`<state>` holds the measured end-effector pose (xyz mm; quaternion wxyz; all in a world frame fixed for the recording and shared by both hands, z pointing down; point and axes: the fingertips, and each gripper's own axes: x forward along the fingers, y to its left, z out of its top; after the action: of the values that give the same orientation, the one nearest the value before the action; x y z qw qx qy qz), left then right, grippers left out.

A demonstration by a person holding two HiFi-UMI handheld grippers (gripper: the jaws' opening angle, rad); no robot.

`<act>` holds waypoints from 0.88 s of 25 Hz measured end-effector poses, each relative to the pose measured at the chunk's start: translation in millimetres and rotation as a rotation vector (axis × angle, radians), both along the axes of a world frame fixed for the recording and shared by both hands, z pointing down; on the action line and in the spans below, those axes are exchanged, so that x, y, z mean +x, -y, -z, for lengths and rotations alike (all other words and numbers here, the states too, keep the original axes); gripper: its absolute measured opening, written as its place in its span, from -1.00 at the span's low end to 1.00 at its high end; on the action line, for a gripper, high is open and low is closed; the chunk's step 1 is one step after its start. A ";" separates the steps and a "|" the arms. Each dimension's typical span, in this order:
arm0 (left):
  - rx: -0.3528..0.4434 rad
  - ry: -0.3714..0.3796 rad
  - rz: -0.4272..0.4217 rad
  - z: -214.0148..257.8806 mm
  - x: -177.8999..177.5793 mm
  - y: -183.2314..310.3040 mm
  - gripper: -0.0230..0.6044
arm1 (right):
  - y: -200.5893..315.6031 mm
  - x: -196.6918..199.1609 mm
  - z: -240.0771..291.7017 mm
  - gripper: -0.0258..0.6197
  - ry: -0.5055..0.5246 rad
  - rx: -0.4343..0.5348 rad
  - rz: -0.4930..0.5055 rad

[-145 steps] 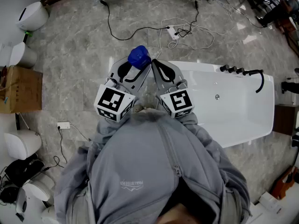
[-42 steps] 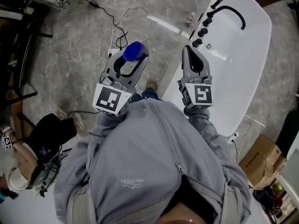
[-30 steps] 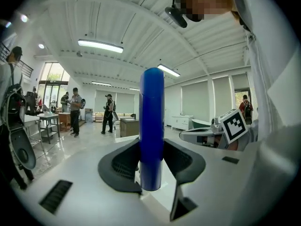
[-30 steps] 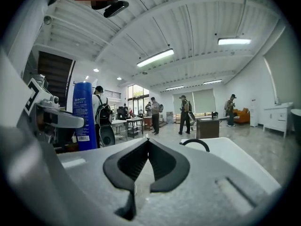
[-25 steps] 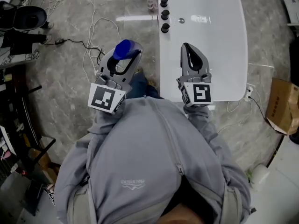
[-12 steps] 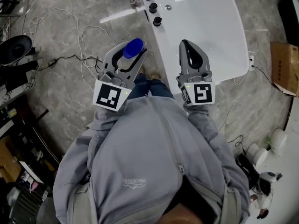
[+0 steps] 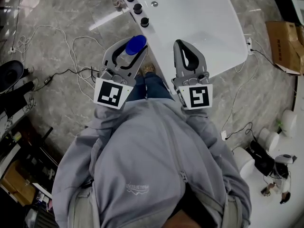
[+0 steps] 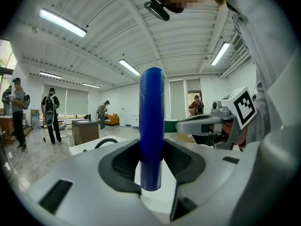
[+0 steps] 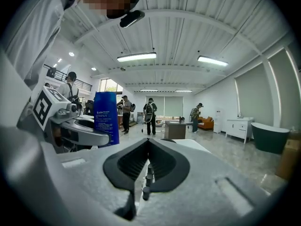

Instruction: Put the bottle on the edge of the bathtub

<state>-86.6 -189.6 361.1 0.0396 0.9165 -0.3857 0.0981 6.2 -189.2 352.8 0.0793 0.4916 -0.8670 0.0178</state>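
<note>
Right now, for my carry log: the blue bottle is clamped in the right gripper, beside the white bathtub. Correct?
No. The blue bottle is clamped in the left gripper, not the right gripper, which is shut and empty; the left gripper view shows it. It is beside the white bathtub.

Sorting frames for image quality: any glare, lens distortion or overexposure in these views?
Head view: sharp, white glare patches on the bathtub and glossy floor. Left gripper view: strong fisheye bending, black corners, the bottle looming close between the jaws. Right gripper view: same fisheye; ceiling lights blown out.
</note>
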 end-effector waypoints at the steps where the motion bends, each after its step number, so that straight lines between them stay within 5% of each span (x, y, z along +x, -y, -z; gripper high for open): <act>1: 0.001 0.005 -0.009 -3.2 5.0 5.2 -0.44 | 3.5 1.3 -2.9 -0.92 -0.002 -0.001 0.002; 22: 0.007 0.053 -0.111 -138.7 45.0 74.6 -0.44 | 65.5 -0.1 -129.0 -0.92 -0.003 -0.153 0.097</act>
<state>-41.6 -264.2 499.8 0.0207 0.9338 -0.3354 0.1232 6.1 -254.6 481.8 0.1187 0.4416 -0.8858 0.0794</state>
